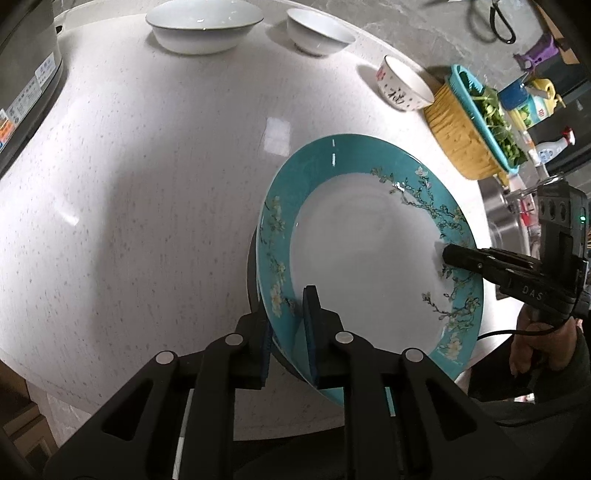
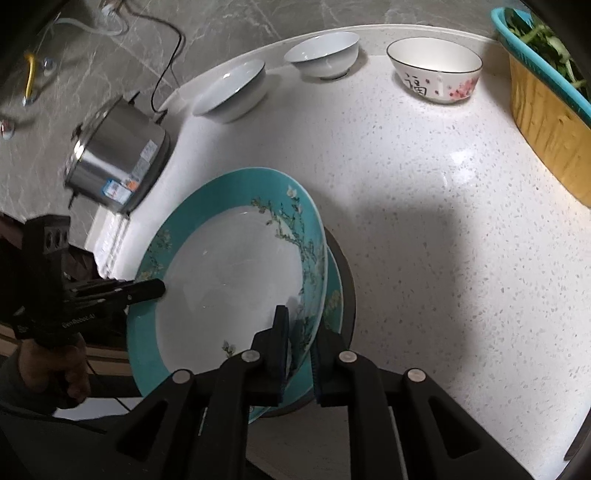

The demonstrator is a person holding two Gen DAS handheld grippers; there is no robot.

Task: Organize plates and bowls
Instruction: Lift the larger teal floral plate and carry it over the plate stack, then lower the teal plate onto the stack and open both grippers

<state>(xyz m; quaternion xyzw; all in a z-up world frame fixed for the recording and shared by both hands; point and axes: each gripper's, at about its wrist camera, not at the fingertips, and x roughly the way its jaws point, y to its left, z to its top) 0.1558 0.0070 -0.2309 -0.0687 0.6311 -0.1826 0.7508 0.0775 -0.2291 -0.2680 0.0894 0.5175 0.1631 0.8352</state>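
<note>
Both grippers are gripping one teal-rimmed plate (image 1: 365, 258) by opposite edges. The left gripper (image 1: 290, 332) is pinching the near rim narrowly between its pads, and the right gripper (image 2: 299, 343) is clamping the opposite rim the same way. The plate is hanging tilted just above a second teal plate (image 2: 334, 295), whose edge is showing directly under the right gripper's fingers.

Ahead of both grippers the speckled worktop (image 1: 147, 184) is lying open. Farther ahead, near the worktop's back edge, a wide white bowl (image 1: 203, 26), a smaller white bowl (image 1: 317, 31) and a patterned bowl (image 1: 404, 85) are standing apart. A yellow basket (image 1: 465, 129) is sitting ahead-right of the left gripper, and a steel pot (image 2: 118, 166) ahead-left of the right one.
</note>
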